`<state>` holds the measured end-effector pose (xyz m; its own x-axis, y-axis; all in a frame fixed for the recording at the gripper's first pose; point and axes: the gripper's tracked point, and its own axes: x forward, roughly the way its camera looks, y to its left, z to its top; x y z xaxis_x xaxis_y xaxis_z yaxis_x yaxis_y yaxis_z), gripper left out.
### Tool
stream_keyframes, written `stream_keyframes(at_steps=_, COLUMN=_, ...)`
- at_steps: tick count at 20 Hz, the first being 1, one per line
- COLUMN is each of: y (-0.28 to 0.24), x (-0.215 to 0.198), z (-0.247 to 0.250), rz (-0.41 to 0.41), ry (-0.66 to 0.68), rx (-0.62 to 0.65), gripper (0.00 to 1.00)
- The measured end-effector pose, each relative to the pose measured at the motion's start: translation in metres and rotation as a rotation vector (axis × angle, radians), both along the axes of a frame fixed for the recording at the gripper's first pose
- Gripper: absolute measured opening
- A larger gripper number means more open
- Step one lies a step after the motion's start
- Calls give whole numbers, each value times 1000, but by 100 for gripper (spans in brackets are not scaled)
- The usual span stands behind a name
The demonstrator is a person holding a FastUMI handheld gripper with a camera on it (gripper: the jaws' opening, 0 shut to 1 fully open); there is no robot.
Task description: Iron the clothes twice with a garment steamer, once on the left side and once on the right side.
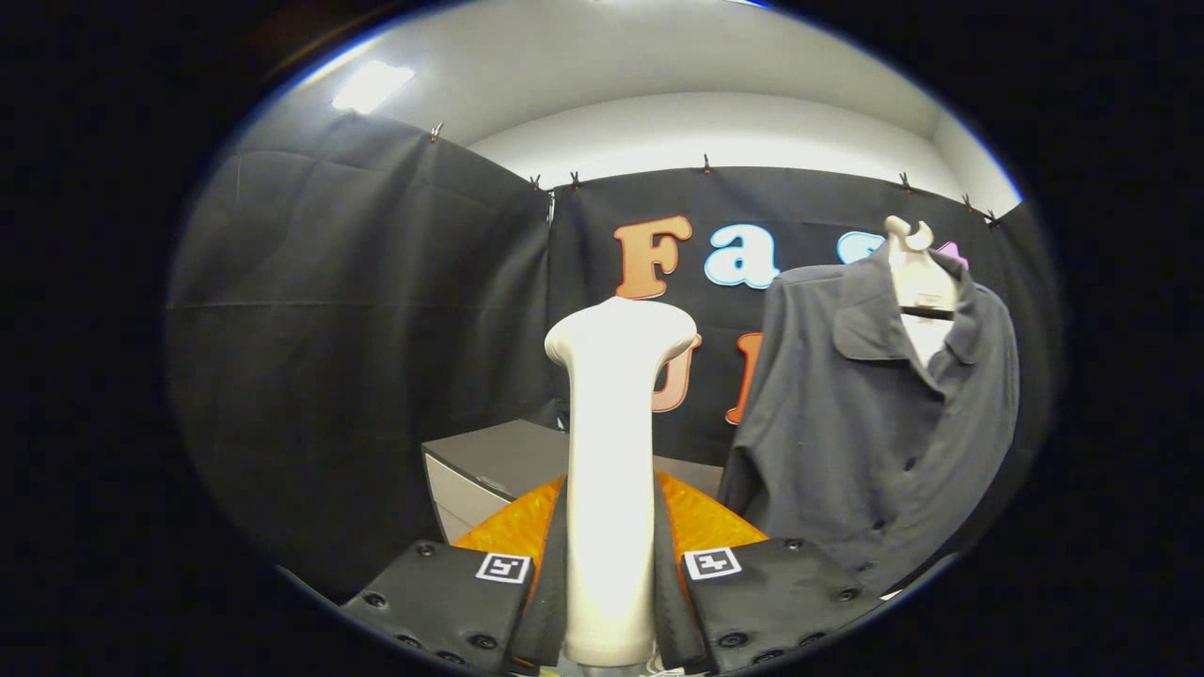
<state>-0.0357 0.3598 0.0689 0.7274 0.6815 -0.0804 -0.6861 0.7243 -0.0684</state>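
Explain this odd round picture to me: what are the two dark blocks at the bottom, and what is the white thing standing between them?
The camera rides on a hand-held gripper and looks forward along its two fingers, the dark blocks you noticed. Both fingers press on the handle of a white garment steamer, held upright between them, head on top. Beyond the fingers, off to one side, a dark grey shirt hangs on a pale hanger, waiting to be steamed. A grey box-like unit stands behind the steamer.

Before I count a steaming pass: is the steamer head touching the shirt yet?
Apart. The gripper view shows black cloth wall between the steamer, clamped upright by the gripper, and the shirt on its hanger.
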Motion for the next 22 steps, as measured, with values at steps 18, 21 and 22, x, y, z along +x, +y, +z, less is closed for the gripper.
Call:
stream_keyframes(at_steps=18, y=-273, x=21, z=-28, rz=-347, ry=10, rx=42, gripper=46)
stream_keyframes(at_steps=21, y=-285, x=32, z=-46, rz=-368, ry=12, rx=69, gripper=46)
stream_keyframes(at_steps=22, y=-287, x=37, z=-55, rz=-378, ry=12, rx=78, gripper=46)
